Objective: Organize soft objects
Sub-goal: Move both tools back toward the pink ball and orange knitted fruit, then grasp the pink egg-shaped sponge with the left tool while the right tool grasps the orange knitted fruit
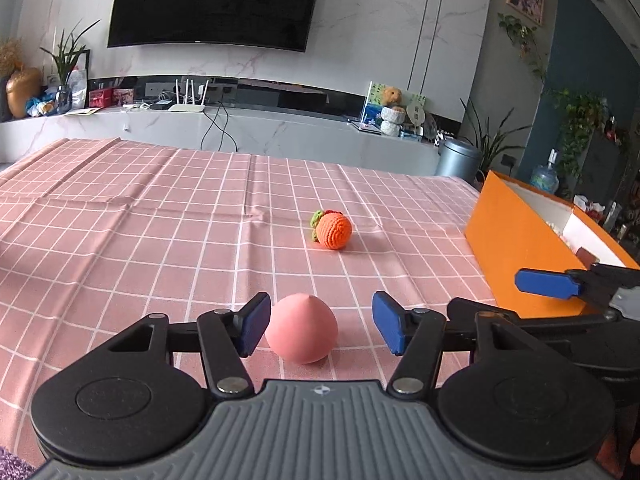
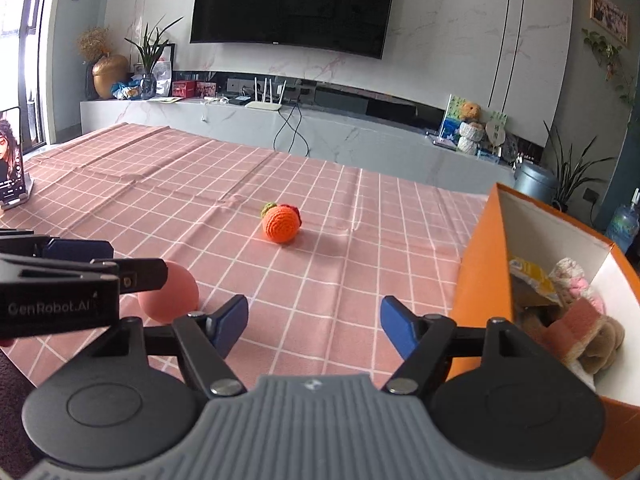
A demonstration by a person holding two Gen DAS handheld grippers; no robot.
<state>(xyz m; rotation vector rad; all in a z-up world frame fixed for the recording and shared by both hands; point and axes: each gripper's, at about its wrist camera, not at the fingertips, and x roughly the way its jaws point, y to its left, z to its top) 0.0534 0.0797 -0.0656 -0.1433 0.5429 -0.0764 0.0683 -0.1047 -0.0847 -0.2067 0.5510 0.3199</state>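
Observation:
A soft pink peach-shaped ball (image 1: 302,330) lies on the pink checked tablecloth (image 1: 160,240). My left gripper (image 1: 320,326) is open with the ball between its blue pads, nearer the left pad. The ball also shows in the right wrist view (image 2: 172,296), partly hidden by the left gripper's fingers. An orange crocheted fruit (image 1: 332,229) lies farther out, also in the right wrist view (image 2: 281,223). My right gripper (image 2: 314,326) is open and empty beside the orange box (image 2: 480,280), which holds several plush toys (image 2: 580,320).
The orange box (image 1: 520,248) stands at the table's right side. A phone on a stand (image 2: 12,160) is at the table's left edge. A TV and a console with clutter are beyond the table.

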